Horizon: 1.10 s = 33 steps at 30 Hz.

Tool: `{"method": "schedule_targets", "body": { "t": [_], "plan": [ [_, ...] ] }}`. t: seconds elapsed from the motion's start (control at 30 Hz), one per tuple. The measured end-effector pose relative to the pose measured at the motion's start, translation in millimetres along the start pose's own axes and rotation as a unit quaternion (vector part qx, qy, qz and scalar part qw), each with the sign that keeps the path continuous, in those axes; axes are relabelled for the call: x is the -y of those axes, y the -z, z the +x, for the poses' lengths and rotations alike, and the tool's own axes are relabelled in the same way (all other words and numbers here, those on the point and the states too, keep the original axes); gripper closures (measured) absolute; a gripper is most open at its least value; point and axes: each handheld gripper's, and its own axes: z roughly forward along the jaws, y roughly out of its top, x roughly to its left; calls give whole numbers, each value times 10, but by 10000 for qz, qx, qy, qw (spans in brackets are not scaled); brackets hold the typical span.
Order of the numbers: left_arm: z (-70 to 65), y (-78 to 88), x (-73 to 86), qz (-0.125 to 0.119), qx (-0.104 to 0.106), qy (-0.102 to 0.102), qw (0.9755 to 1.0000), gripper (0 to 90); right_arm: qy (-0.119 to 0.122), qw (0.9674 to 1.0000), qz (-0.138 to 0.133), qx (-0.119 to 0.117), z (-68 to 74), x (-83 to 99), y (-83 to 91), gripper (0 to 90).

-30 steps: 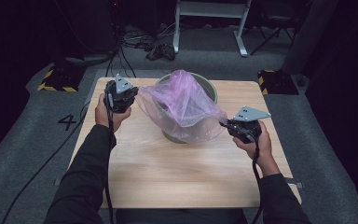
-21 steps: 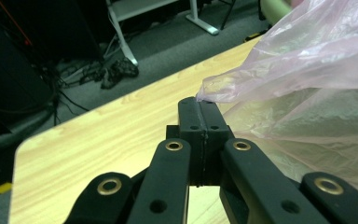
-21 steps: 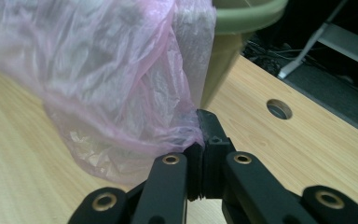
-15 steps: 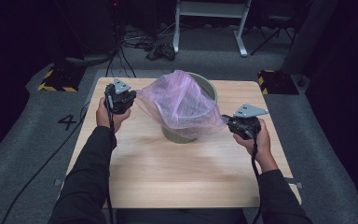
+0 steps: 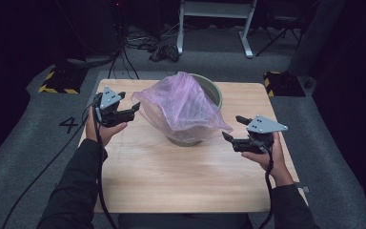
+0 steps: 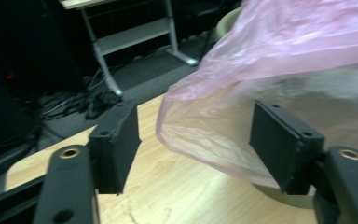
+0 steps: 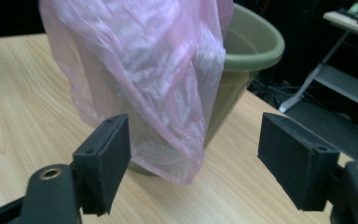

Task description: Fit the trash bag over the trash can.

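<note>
We have just been opening both claws, so the left claw [image 5: 132,110] and the right claw [image 5: 232,128] no longer pinch the pink bag [image 5: 181,107], nothing sits between their jaws, our hands have pulled back a bit, and the bag now droops loose over the green pot [image 5: 213,90].

A light wooden bench [image 5: 181,186] with rounded corners stands on grey carpeted floor [image 5: 24,157]. One thing rests directly on it: an olive-green tub [image 5: 213,93], set toward the far middle, with a pink plastic bag [image 5: 183,107] draped over it.
</note>
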Motion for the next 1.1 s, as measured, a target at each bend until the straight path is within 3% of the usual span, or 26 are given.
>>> {"method": "schedule_targets", "body": {
  "t": [0.03, 0.23, 0.33, 0.4, 0.57, 0.67, 0.77, 0.8, 0.87, 0.97, 1.1],
  "plan": [
    [0, 24, 8, 4, 133, -22, 9999, 287, 12, 10000, -40, 34, 10, -10, 26, 241],
    [-118, -12, -31, 120, 147, -382, 9991, 266, 277, 9990, -353, 91, 141, -166, 118, 264],
    [-139, -71, -86, 70, 163, -371, 9992, 313, 414, 9984, -350, 138, 180, -251, 78, 343],
    [-137, -109, -114, 18, 242, -335, 9991, 392, 450, 9984, -308, 122, 170, -282, 20, 350],
    [-134, -218, -180, 110, 260, -367, 9989, 383, 660, 9967, -367, -291, 263, -304, -10, 272],
    [-112, -260, -204, 82, 217, -348, 9991, 371, 707, 9967, -357, -189, 291, -324, -29, 280],
    [-64, -317, -219, 88, 186, -284, 9994, 379, 703, 9970, -316, -32, 276, -383, -109, 415],
    [-51, -333, -220, 82, 225, -261, 9994, 408, 771, 9967, -254, 0, 266, -414, -142, 547],
    [-34, -386, -238, 162, 135, -320, 9993, 441, 833, 9964, -159, 51, 246, -456, -176, 708],
    [-20, -444, -278, 246, 125, -521, 9983, 582, 787, 9967, -169, 93, 194, -506, -190, 839],
    [-36, -543, -314, 364, 89, -756, 9964, 770, 499, 9982, -230, 244, 37, -552, -235, 886]
  ]
}}
